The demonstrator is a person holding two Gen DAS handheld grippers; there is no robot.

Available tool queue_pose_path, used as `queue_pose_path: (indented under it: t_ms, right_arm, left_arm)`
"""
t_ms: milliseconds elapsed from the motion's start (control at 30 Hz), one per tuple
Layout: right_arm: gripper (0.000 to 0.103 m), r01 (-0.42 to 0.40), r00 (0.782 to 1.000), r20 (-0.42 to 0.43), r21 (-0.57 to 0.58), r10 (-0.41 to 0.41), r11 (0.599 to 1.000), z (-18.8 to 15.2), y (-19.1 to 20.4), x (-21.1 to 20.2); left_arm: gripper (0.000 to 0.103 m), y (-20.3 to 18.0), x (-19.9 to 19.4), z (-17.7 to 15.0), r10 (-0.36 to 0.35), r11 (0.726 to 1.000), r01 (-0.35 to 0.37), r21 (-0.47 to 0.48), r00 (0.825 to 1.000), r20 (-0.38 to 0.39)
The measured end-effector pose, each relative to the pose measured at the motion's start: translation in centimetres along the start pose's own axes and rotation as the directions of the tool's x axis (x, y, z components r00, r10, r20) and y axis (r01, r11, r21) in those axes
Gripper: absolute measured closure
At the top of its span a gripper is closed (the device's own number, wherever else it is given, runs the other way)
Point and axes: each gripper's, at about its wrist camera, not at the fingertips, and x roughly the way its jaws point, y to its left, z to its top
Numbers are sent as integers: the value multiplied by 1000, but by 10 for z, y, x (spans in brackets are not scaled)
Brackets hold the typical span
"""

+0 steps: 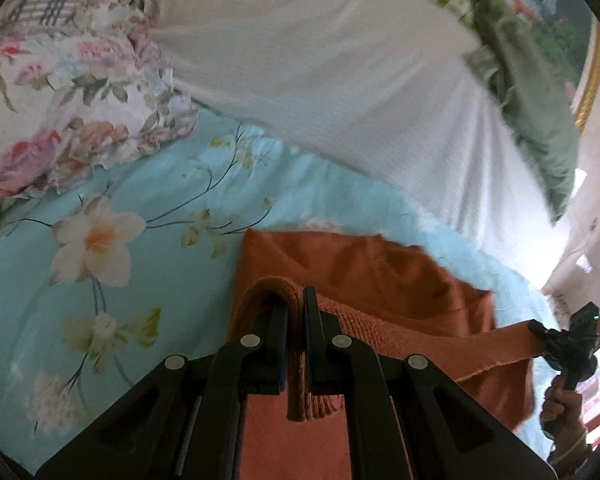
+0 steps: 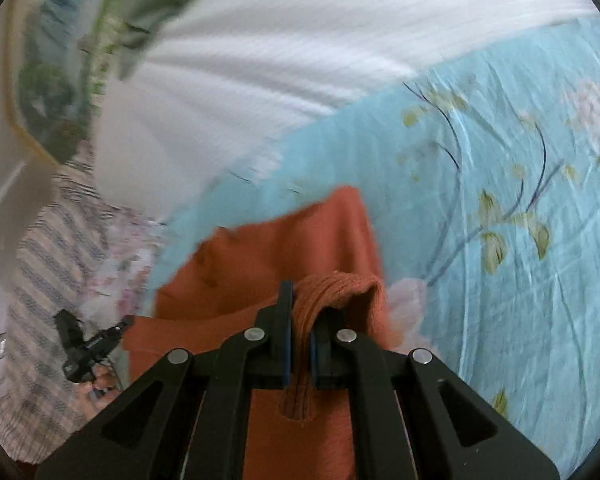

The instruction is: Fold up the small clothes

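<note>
A rust-orange knit garment (image 1: 380,280) hangs stretched between my two grippers above a light blue floral bedsheet (image 1: 100,280). My left gripper (image 1: 296,300) is shut on the garment's ribbed edge, which bunches between the fingers. My right gripper (image 2: 300,300) is shut on the other ribbed edge of the same garment (image 2: 260,260). The right gripper also shows at the right edge of the left wrist view (image 1: 540,330), pinching a corner. The left gripper shows at the left of the right wrist view (image 2: 122,326).
A large white textured pillow (image 1: 320,80) lies beyond the garment, with a green cloth (image 1: 540,128) over it. A pink floral pillow (image 1: 60,100) sits at the left. A striped blanket (image 2: 60,240) lies at the bed's side. A framed picture (image 1: 540,12) hangs on the wall.
</note>
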Motion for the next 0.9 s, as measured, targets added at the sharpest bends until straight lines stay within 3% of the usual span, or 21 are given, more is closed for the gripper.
queue_pose_path:
  t_ms: [67,167,233,300,333,400,467,533,633,733,833,900]
  right_arm:
    - [95,62,997,-46,12,-61,998,-2,-9,16]
    - [93,65,996,-63,48,-62,997,-6,-17,20]
    - [75,67,997,-39,53,-65,996,-8,-17,8]
    - [56,110,994,9,40,-110,993,-12,-14,-10]
    - [52,138,990,40,25,-139,990,-15,-10,-21]
    - [52,164,984,72,-11,-162,986,-24,0,-35]
    - [53,116,992,52,-82,-112,990,-38,20,-34]
    - [53,40,998,-46,-188,-50,981,-55,45,-16]
    - [53,-43,977,-212,-316,-27,948,-77,71,17]
    - [59,33,957,-250,-409,-147,912,-79,77,43]
    - [72,145,956,-181,-397,-232,906,-55,64,52]
    - [72,172,965,-128,-355,-230,919,-37,55,51]
  left_arm:
    - [98,5,27,-2,37,999,-36,8,999,-38]
    - [97,12,55,-9,71,997,-70,12,992,-102]
    - [96,17,57,-14,61,998,-62,0,992,-111]
    - [88,19,50,-19,47,999,-48,-4,993,-111]
    - [80,18,46,-21,49,999,-49,0,993,-112]
    - [71,12,30,-33,40,999,-38,20,993,-110]
    - [69,-3,16,-50,17,999,-10,52,992,-128]
    - [69,-24,7,-65,-22,995,36,88,988,-150]
    - [68,-63,14,-90,-43,979,85,187,974,-220]
    - [68,-85,35,-97,13,964,58,258,964,-265]
    - [68,-86,53,-82,32,962,45,270,962,-272]
    - [69,-79,63,-64,51,968,18,252,963,-265]
